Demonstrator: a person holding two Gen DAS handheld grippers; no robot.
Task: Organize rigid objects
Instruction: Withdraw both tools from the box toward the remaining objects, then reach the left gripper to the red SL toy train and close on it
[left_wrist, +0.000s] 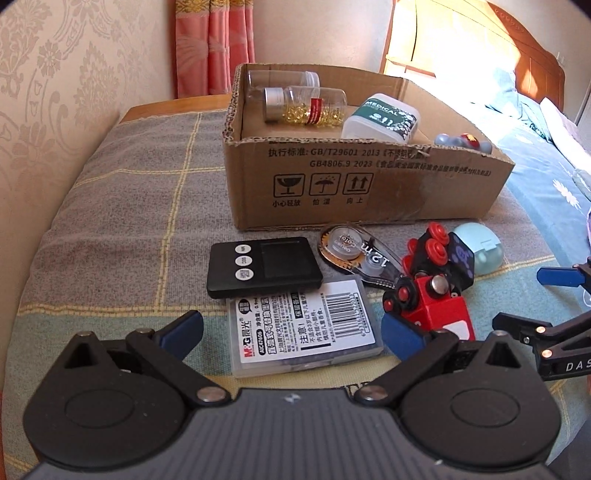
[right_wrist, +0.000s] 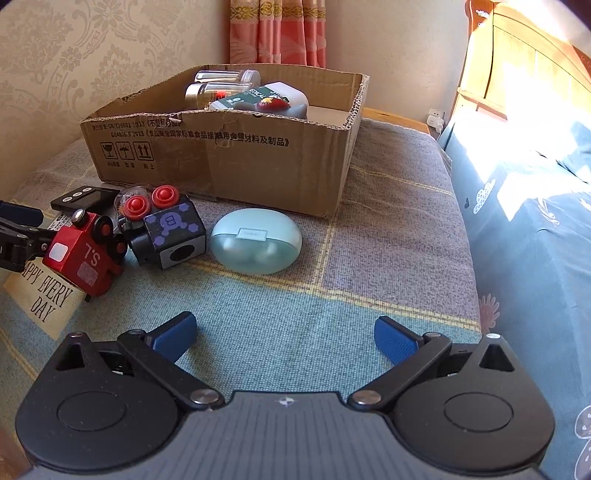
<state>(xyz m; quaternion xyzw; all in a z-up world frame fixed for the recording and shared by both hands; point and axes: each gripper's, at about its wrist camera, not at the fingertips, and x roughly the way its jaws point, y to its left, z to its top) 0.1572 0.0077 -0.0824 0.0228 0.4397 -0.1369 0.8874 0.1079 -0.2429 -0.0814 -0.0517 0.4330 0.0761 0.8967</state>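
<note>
A cardboard box (left_wrist: 369, 192) (right_wrist: 221, 162) at the back holds two clear bottles (left_wrist: 306, 105), a white medical container (left_wrist: 384, 118) and a grey toy (left_wrist: 461, 142). In front lie a black timer (left_wrist: 264, 266), a grey refill case (left_wrist: 306, 328), a correction tape (left_wrist: 354, 254), a red toy train (left_wrist: 428, 306) (right_wrist: 81, 254), a black cube toy (right_wrist: 166, 229) and a mint earbud case (right_wrist: 256, 240) (left_wrist: 478, 253). My left gripper (left_wrist: 291, 332) is open over the refill case. My right gripper (right_wrist: 284, 332) is open, short of the earbud case.
The things lie on a checked grey and blue cloth (right_wrist: 314, 288) over a low table. A bed with a wooden headboard (right_wrist: 535, 74) and blue bedding runs along the right. Wallpapered wall and pink curtains (left_wrist: 214, 44) stand behind.
</note>
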